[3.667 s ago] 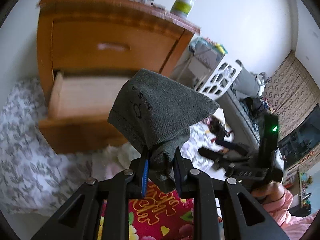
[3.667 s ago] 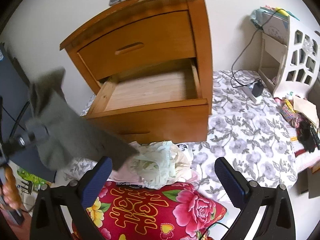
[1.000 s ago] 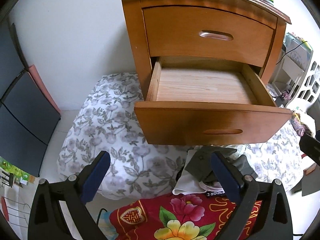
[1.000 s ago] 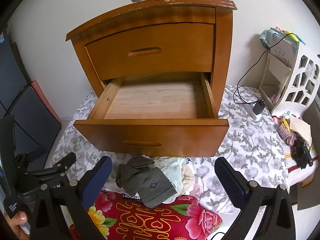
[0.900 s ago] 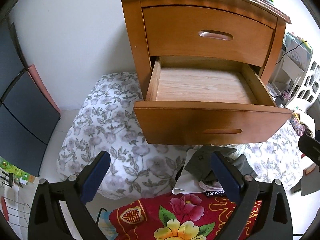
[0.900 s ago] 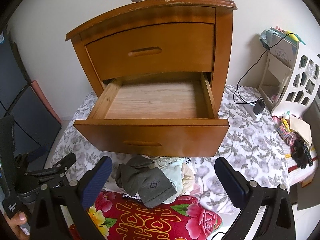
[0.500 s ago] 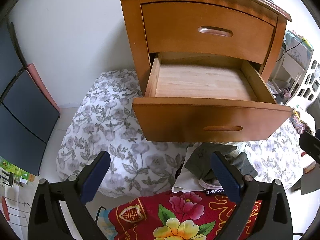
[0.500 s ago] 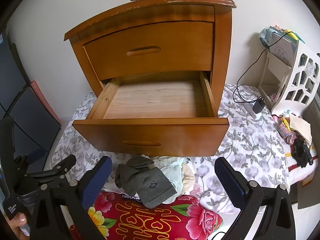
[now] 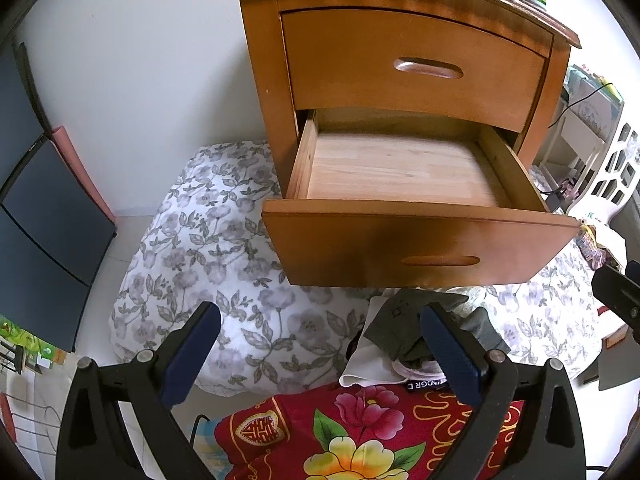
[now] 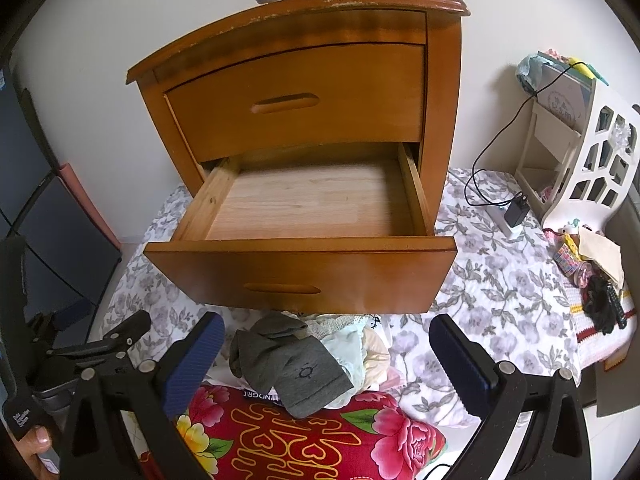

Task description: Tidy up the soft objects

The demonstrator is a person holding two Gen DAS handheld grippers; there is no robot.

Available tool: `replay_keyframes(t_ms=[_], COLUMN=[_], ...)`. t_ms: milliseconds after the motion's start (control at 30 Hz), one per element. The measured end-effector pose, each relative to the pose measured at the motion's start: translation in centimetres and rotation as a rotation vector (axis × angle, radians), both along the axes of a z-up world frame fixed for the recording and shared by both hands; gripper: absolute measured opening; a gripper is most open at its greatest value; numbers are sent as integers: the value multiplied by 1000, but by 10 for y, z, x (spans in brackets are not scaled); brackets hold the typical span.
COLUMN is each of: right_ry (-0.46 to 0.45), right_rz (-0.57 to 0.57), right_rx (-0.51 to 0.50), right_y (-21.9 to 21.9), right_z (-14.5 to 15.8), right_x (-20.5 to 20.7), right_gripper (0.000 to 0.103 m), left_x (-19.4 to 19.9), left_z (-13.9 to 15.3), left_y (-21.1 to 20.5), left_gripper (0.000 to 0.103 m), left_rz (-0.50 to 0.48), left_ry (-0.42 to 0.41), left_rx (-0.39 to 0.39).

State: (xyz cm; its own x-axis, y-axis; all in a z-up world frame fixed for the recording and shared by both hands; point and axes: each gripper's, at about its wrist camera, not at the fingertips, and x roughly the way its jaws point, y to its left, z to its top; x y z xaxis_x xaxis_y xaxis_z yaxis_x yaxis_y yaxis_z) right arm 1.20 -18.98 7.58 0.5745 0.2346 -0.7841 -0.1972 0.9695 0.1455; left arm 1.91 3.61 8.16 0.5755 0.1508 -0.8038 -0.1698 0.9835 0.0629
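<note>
My left tongs (image 9: pixel 318 354) and right tongs (image 10: pixel 326 362) gape, holding nothing. The grey sock (image 10: pixel 294 366) lies on the clothes pile (image 10: pixel 354 354) below the drawer (image 10: pixel 308 204); the drawer front hides the pile's far edge.

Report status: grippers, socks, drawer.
Left gripper open, right gripper open, both empty. Grey socks on clothes pile. Bottom drawer open, bare, nothing blocking.

Floral bedsheet (image 10: pixel 500 280): nightstand (image 10: pixel 320 120), clothes pile (image 10: pixel 320 352).
</note>
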Motion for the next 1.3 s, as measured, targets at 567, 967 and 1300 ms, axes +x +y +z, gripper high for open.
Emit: replay_keyframes(t_ms=[567, 967, 1300], right_ry=[-4, -4, -5], right_rz=[3, 2, 2], right_rx=[1, 2, 2], right_y=[2, 1, 1], right_z=[3, 3, 3], right_x=[0, 0, 0], right_gripper=[103, 103, 103], left_x=[0, 1, 1], left_z=[6, 6, 6], left_y=[1, 0, 1], left_gripper=[100, 100, 100], left_rz=[-2, -3, 1], left_ry=[-8, -6, -8], left_rx=[-6, -9, -15])
